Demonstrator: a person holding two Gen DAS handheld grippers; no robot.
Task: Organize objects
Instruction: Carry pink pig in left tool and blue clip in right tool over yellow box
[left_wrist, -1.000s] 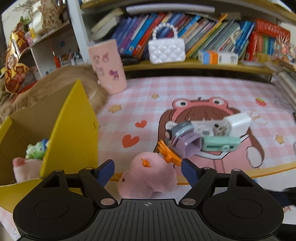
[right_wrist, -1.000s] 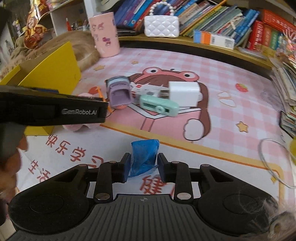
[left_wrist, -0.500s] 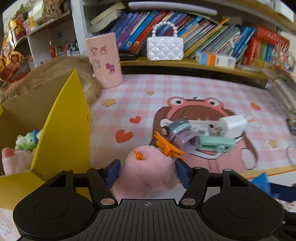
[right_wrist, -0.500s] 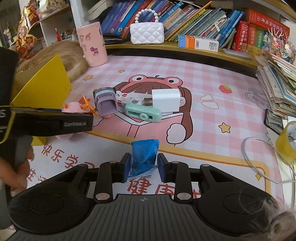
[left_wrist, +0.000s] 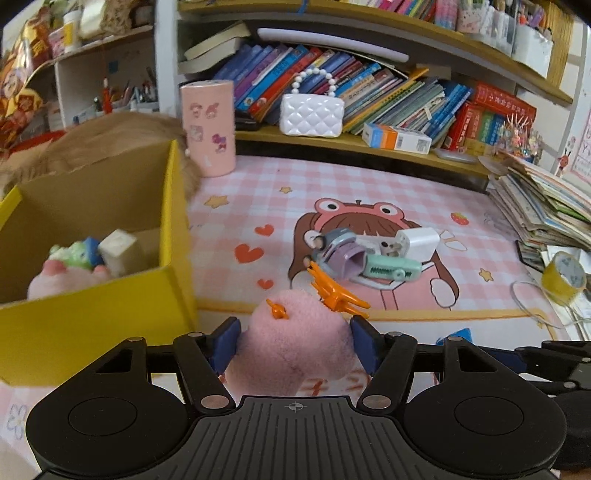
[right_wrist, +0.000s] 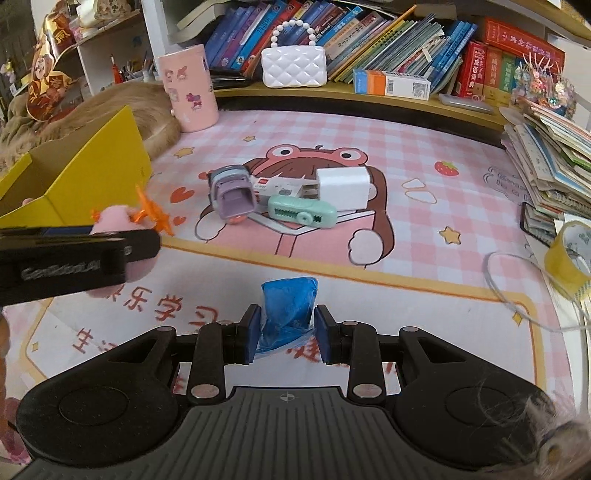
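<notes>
Clamping a pink plush (left_wrist: 295, 343), the left hand-held gripper (left_wrist: 294, 341) hangs just beside the yellow box's (left_wrist: 92, 321) right wall.

One pink plush toy (left_wrist: 291, 343), one blue bag roll (right_wrist: 289, 310), one yellow box (left_wrist: 92, 321) at nine o'clock, one pink cup (left_wrist: 208, 127) and one white purse (left_wrist: 311, 114) at twelve, one tape roll (left_wrist: 563, 277) at three.

Pink plush toy (left_wrist: 295, 343) – orange antlers, yellow box (left_wrist: 92, 321), blue roll (right_wrist: 290, 308), pink-and-white checked mat (right_wrist: 424, 122), mint-green stapler (right_wrist: 303, 216)
</notes>
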